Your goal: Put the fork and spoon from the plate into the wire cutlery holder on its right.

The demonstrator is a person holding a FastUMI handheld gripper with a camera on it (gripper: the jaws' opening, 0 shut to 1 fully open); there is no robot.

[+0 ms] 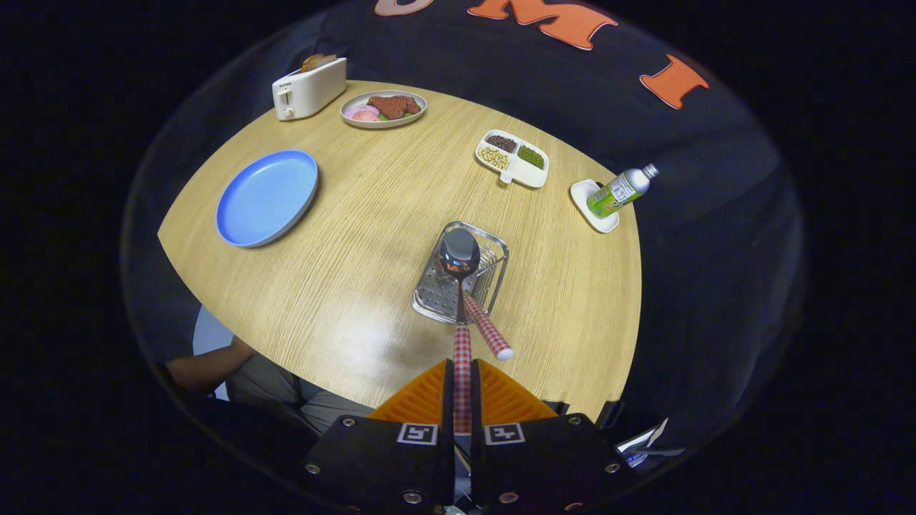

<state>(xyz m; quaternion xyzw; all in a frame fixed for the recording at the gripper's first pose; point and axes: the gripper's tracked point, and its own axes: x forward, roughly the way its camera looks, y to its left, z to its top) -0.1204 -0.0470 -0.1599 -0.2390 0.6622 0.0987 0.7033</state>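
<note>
My gripper [462, 379] is shut on the red-and-white checked handle of a spoon [459, 257], both fingers pressing on it. The spoon's shiny bowl points away from me and hangs over the wire cutlery holder [494, 247], which stands on the wooden table just beyond the fingers. A second checked handle, the fork's [486, 330], leans out of the holder toward me, to the right of the spoon's handle; its head is hidden inside the holder. The blue plate [266, 197] lies far to the left with nothing on it.
A white toaster [308, 89] and a plate of meat and vegetables [383, 109] stand at the far edge. A divided dish of beans [512, 158] and a green bottle on a white coaster [617, 192] sit to the right. A person's arm [207, 366] shows below the table's near left edge.
</note>
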